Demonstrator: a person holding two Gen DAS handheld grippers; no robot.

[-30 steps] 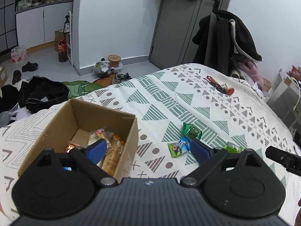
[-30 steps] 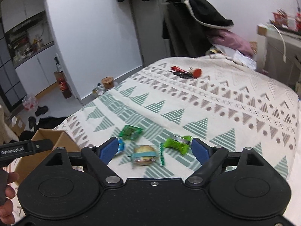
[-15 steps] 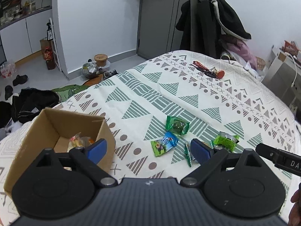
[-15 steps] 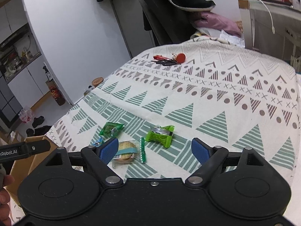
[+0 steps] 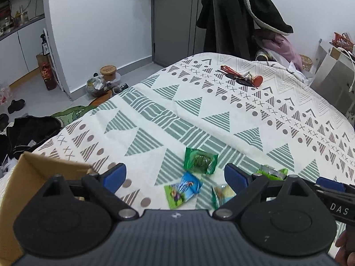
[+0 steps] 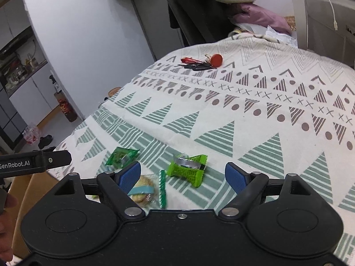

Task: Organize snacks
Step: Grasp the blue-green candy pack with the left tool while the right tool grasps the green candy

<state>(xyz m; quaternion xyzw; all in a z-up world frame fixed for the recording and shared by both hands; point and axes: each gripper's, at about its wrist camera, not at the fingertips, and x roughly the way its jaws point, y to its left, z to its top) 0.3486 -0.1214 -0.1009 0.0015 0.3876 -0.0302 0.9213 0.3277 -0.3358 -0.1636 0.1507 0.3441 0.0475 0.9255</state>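
Several wrapped snacks lie on the patterned bedspread (image 5: 199,110): a dark green packet (image 5: 200,160), a blue-green packet (image 5: 182,188), a biscuit packet (image 6: 144,189) and a bright lime packet (image 6: 188,170). My left gripper (image 5: 175,175) hovers open just above the blue-green packet. My right gripper (image 6: 183,177) is open too, with the lime packet between its fingers' line and the biscuit packet by its left finger. A cardboard box (image 5: 33,173) sits at the lower left; its contents are hidden.
A bunch of keys with a red tag (image 5: 241,78) lies further up the bed. Dark coats (image 5: 239,15) hang past the bed's far end. Clothes, shoes and jars litter the floor (image 5: 33,95) to the left. The bed drops off at left and right.
Both grippers have swung right and forward. The left one has left the box and now sits over the loose snacks; the right has drawn nearer the lime packet. Both stay open.
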